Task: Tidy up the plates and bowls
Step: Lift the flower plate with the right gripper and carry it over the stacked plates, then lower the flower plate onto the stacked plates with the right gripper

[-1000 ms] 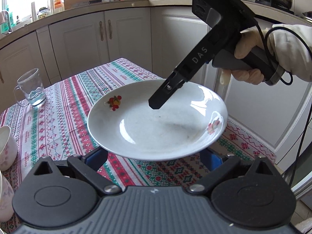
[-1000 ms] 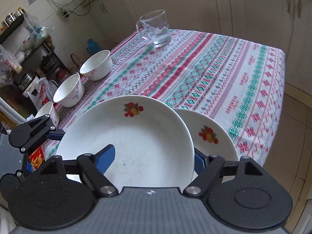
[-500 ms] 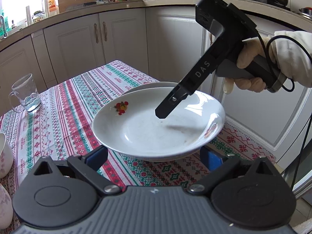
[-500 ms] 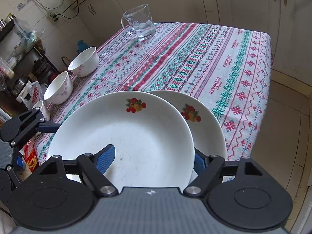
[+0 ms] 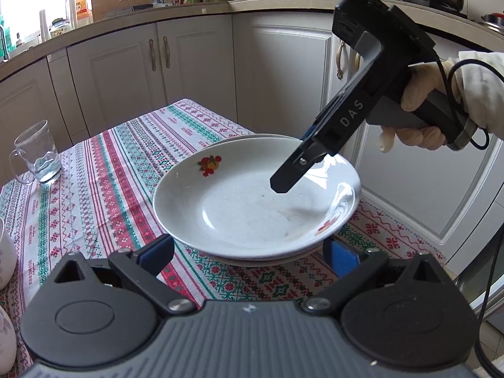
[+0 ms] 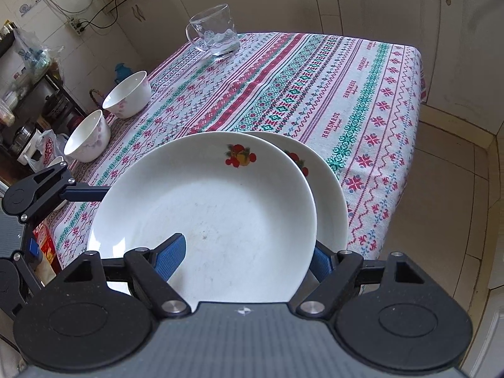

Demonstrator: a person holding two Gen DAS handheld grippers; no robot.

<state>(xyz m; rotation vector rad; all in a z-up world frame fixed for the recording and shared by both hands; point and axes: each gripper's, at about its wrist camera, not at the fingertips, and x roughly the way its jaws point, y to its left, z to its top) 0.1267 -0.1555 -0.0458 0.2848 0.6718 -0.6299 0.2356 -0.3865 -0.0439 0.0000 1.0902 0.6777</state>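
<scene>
My right gripper is shut on a white plate with a fruit motif. One finger lies inside the dish and the other is behind its rim. This plate sits low over a second matching plate on the patterned tablecloth, offset to the left, and I cannot tell whether they touch. In the left wrist view only the lower plate's rim shows. My left gripper stands open just short of the plates' near rim, its blue pads touching nothing.
Two white bowls stand along the table's left edge. A glass mug stands at the far end. The plates lie close to the table's right edge. White kitchen cabinets surround the table.
The right gripper carried the plate across and slightly down, from beside the second plate to mostly over it. The left gripper stayed open, about where it was.
</scene>
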